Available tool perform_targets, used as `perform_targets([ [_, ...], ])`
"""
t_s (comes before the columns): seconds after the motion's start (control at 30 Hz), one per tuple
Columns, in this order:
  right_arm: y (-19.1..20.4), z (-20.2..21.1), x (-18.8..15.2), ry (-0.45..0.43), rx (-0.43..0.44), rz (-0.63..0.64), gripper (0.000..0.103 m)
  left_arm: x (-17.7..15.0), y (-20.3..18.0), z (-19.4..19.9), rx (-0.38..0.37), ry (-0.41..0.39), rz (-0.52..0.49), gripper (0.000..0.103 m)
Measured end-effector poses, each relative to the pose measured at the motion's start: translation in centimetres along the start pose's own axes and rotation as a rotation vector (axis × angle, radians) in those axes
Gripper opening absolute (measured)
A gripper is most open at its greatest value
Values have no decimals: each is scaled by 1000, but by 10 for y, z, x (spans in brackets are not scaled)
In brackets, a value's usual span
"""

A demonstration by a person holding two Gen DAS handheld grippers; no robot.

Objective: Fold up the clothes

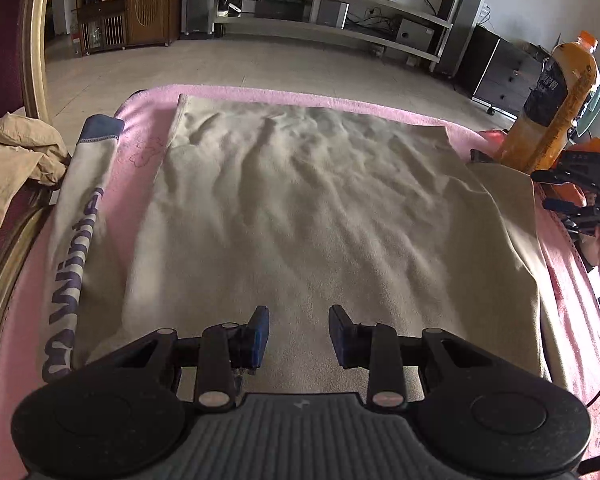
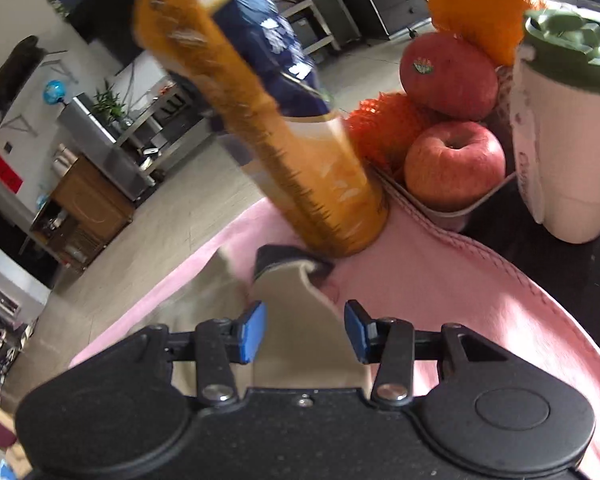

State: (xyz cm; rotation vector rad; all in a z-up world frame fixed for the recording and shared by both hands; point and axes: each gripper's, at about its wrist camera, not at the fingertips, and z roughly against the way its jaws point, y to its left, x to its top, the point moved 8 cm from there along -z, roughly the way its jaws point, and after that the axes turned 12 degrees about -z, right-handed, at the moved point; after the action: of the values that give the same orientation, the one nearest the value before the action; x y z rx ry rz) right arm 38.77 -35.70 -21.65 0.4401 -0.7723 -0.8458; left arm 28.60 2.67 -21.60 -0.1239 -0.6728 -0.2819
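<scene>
Beige long-sleeved top [image 1: 300,208] lying back-up on pink towel [image 1: 140,128], wrinkled, soft, light, likely slipping easily. Left gripper [image 1: 298,334] hovering released over hem. Right gripper [image 2: 305,330] straddling sleeve [image 2: 296,312], unclenched, beside juice bottle [image 2: 300,152]. Pinching cuff seeming safest.

Big purple letters are printed along the sleeve [image 1: 82,256] of the beige shirt [image 1: 300,220], on the left side of the left wrist view. Only part of the word can be made out; it looks like "Winter", with one more letter before it. White writing is seen on the blue label of the orange bottle [image 2: 300,148], but it is too blurry to be read. A small sticker is seen on the top apple [image 2: 448,76], but its words are too tiny.
</scene>
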Motion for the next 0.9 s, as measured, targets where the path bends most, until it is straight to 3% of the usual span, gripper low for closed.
perform_targets([
  [0.17, 2, -43, 6, 23, 22, -29, 43, -1, -3, -1, -18, -12, -8, 31],
  [0.27, 8, -40, 3, -1, 29, 7, 2, 0, -6, 9, -21, -26, -15, 29],
  [0.43, 32, 41, -8, -116, 75, 134, 2, 8, -21, 46, -60, -85, -25, 28],
  [0.63, 36, 177, 11, -274, 146, 116, 2, 13, -50, 111, -152, -163, -80, 28],
  [0.83, -22, 251, 49, -433, 74, 62, 2, -7, -81, 124, -218, -117, -110, 29],
  [0.9, -55, 254, 53, -455, 29, 20, 2, -17, -91, 116, -223, -73, -108, 29],
])
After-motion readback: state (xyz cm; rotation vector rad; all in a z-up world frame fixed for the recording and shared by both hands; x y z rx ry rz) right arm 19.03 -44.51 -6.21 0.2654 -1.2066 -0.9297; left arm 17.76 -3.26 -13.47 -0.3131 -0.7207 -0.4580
